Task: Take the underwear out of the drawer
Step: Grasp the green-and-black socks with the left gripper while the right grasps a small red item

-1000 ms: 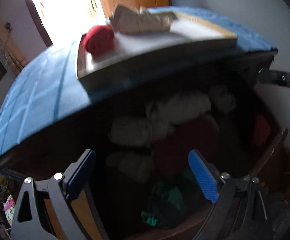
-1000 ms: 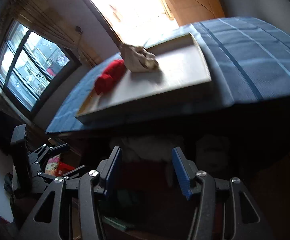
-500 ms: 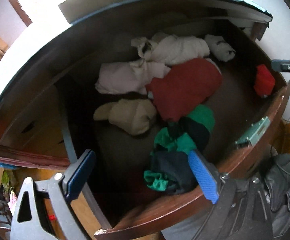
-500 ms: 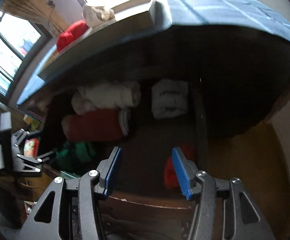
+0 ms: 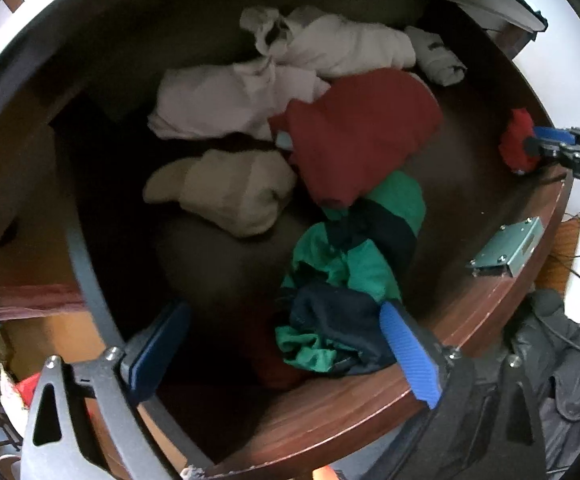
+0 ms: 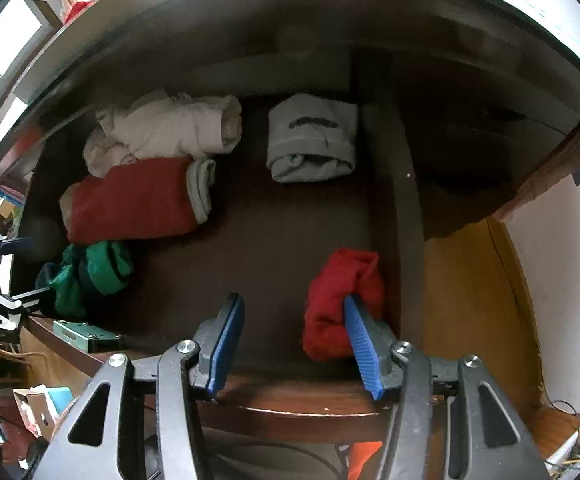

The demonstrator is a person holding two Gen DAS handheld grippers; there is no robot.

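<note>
drawer full of rolled underwear

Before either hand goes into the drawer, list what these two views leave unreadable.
- Left wrist view: the dark red cloth near the drawer front is in shadow, its shape unclear.
- Left wrist view: whatever lies under the green and navy garment is covered.
- Right wrist view: part of the small red bundle hides behind a blue finger pad; contact unclear.
- Right wrist view: the back corner beyond the divider is too dark.
</note>
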